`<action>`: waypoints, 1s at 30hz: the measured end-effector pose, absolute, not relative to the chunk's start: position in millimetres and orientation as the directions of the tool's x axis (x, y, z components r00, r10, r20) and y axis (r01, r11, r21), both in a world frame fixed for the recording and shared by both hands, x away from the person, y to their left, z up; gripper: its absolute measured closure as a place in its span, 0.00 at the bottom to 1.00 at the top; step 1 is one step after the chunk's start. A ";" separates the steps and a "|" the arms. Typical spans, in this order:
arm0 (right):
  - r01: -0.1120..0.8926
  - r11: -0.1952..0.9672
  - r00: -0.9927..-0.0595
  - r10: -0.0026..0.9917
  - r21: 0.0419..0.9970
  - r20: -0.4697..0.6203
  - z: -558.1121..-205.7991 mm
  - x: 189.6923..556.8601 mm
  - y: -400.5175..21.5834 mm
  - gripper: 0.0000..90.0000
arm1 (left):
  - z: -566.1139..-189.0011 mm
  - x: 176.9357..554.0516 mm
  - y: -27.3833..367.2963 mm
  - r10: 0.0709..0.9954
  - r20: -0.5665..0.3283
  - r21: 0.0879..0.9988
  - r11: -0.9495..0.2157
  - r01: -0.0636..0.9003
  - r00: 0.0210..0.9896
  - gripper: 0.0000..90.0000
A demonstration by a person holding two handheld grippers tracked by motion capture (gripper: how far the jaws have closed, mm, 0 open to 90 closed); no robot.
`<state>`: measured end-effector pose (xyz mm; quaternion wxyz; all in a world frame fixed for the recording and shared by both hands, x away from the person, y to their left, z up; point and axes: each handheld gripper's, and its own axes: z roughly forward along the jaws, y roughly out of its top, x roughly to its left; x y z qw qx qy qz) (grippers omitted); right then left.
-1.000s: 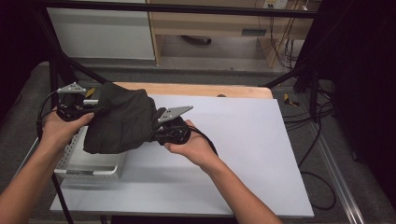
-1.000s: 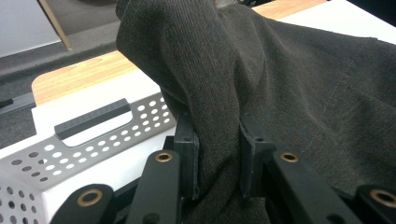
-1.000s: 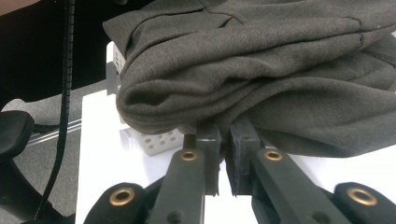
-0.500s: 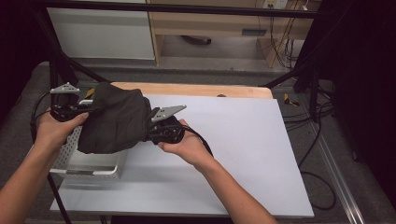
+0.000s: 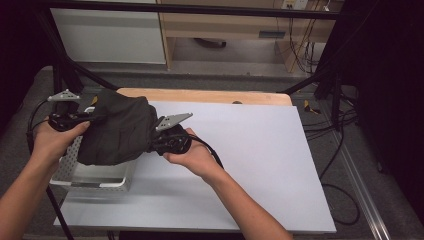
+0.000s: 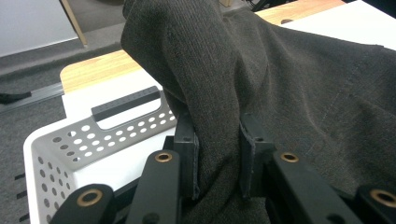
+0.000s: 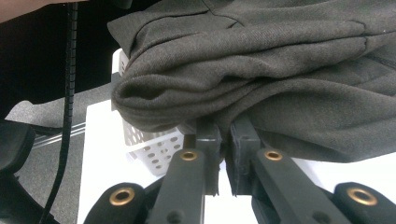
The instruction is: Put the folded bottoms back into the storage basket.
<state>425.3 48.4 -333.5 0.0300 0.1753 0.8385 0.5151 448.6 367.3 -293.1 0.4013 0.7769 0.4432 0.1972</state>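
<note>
A dark grey garment (image 5: pixel 116 131) hangs bunched between the two grippers above a white perforated basket (image 5: pixel 95 176), which sits at about 9 o'clock on the white worktop (image 5: pixel 260 165). In the high view the left gripper (image 5: pixel 86 120) meets the cloth at its 9 o'clock side, and the right gripper (image 5: pixel 155 142) meets it at its 3 o'clock side. The person's left hand (image 5: pixel 52 142) and right hand (image 5: pixel 192 157) each wrap around a gripper body.

In the left gripper view, the left gripper's fingers (image 6: pixel 187 149) are clenched on a thick fold of the garment (image 6: pixel 280 93), with the basket (image 6: pixel 70 140) and its slotted handle lying beyond at about 10 o'clock. In the right gripper view, the right gripper's fingers (image 7: pixel 243 135) are pinched on the garment's (image 7: pixel 261 70) lower edge, nearly meeting, and a corner of the basket (image 7: pixel 149 140) shows beneath the cloth at about 8 o'clock.
</note>
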 end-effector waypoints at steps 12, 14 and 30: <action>0.262 0.409 -0.940 0.312 0.874 0.136 -336.8 426.0 60.4 0.95 | -295.5 447.1 375.8 0.855 -0.050 0.798 -0.276 0.535 0.516 0.80; 0.263 0.407 -0.940 0.311 0.875 0.138 -337.1 425.8 62.0 0.95 | -295.6 446.6 377.1 0.855 -0.049 0.798 -0.277 0.535 0.516 0.80; 0.264 0.402 -0.943 0.299 0.877 0.147 -341.4 424.6 72.3 0.95 | -297.2 444.5 384.7 0.861 -0.049 0.797 -0.272 0.539 0.506 0.80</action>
